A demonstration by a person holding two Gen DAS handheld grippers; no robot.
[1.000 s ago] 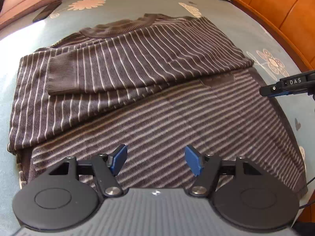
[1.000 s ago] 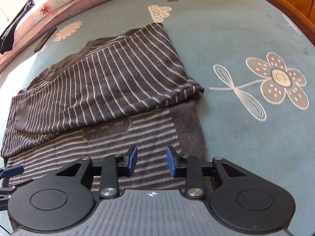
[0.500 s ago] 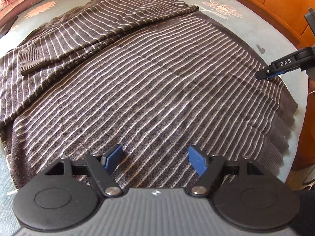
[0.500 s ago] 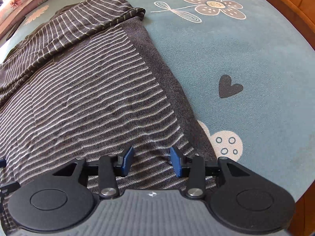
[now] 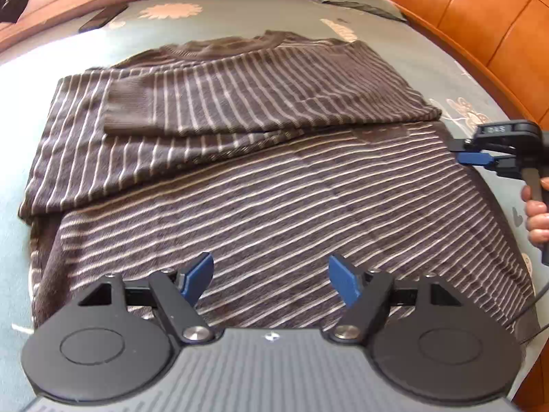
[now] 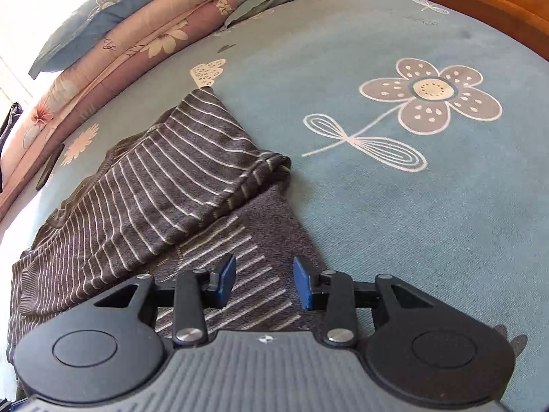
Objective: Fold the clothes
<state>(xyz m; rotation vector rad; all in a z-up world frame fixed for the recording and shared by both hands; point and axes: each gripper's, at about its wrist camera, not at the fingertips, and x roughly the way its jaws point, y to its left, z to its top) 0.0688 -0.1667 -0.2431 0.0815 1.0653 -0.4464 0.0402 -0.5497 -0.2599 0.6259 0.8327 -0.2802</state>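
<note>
A striped sweater point(image 5: 274, 178) is lying partly folded on a blue flowered bedspread point(image 6: 394, 189), its sleeves crossing the far half. The left gripper point(image 5: 271, 279) is hovering over the near hem, jaws spread wide and holding nothing. The right gripper point(image 6: 264, 285) is hanging over the sweater's right edge, its jaws having just been closing, still apart with nothing pinched. Folded quilts point(image 6: 137, 37) are lining the far side; an orange padded headboard point(image 5: 480, 17) is flanking the right.
</note>
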